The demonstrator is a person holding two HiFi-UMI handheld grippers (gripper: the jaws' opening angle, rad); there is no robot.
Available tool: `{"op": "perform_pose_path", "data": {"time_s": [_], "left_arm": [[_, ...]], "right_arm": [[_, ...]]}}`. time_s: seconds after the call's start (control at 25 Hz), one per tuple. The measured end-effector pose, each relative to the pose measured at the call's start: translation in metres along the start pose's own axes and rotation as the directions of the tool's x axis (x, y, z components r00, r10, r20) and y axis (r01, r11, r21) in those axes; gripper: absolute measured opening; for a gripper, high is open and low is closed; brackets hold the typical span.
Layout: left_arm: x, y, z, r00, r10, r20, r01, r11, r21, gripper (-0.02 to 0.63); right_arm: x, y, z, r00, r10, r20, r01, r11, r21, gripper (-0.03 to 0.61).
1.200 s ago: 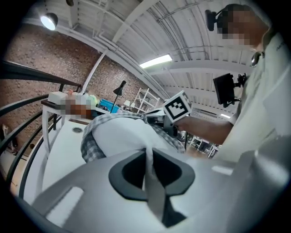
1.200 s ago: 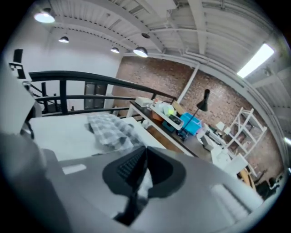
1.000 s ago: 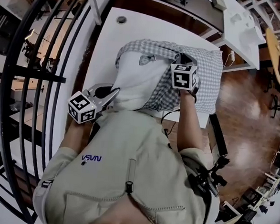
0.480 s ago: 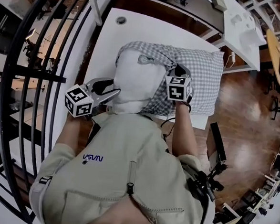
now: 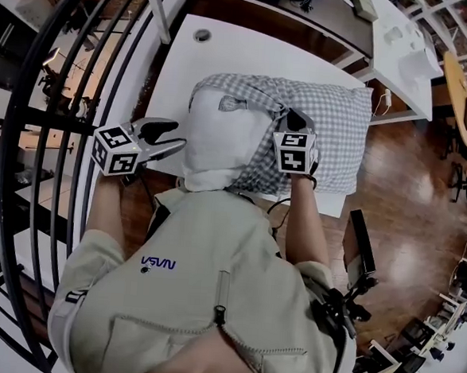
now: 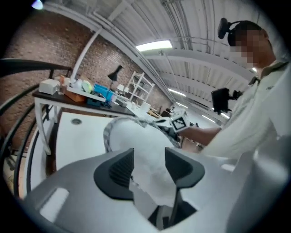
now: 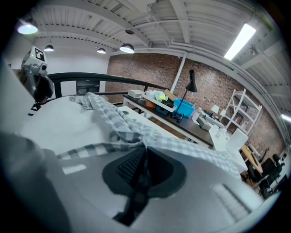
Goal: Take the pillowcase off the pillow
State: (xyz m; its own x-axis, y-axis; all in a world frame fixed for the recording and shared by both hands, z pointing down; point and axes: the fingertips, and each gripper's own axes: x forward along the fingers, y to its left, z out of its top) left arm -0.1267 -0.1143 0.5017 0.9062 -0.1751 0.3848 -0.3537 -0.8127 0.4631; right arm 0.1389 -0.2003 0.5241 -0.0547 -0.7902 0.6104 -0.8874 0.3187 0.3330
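Clamping a fold of the checked pillowcase at mid-frame, the right gripper is pressing its fingers closed on the cloth, which is bunching rightward off the white pillow on the table. At centre left, the left gripper has just been opening its fingers, and the pillow's corner is lying loose between them.

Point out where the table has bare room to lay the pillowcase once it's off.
Widest free patch: the table's far end, between the grommet hole and the checked pillowcase. A narrower strip runs down the left edge beside the white pillow. Crowded: the pillowcase covers the right side to the edge, and the pillow and the person fill the near edge.
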Motion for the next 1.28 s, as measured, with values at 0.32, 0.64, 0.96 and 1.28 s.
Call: {"op": "perform_pose_path", "data": {"time_s": [0.32,0.64,0.96,1.28], "left_arm": [[0.075,0.066,0.035,0.962,0.265,0.059,-0.255,0.957,-0.138,0.311],[0.092,0.037,0.021,0.968,0.251,0.009,-0.25,0.968,-0.035,0.054],[0.095,-0.026,0.023,0.98,0.191,0.054,-0.197,0.965,0.172,0.035],[0.078,-0.051,0.023,0.979,0.185,0.081,-0.2,0.941,0.273,0.029]], "right_arm": [[-0.003,0.011,0.008,0.999,0.048,0.018,-0.048,0.999,0.001,0.013],[-0.053,0.044,0.092,0.916,0.316,0.246,-0.34,0.938,0.062,0.115],[-0.033,0.108,0.147,0.834,0.524,0.17,-0.501,0.85,-0.162,0.184],[0.014,0.101,0.137,0.91,0.413,0.026,-0.401,0.895,-0.196,0.006]]}}
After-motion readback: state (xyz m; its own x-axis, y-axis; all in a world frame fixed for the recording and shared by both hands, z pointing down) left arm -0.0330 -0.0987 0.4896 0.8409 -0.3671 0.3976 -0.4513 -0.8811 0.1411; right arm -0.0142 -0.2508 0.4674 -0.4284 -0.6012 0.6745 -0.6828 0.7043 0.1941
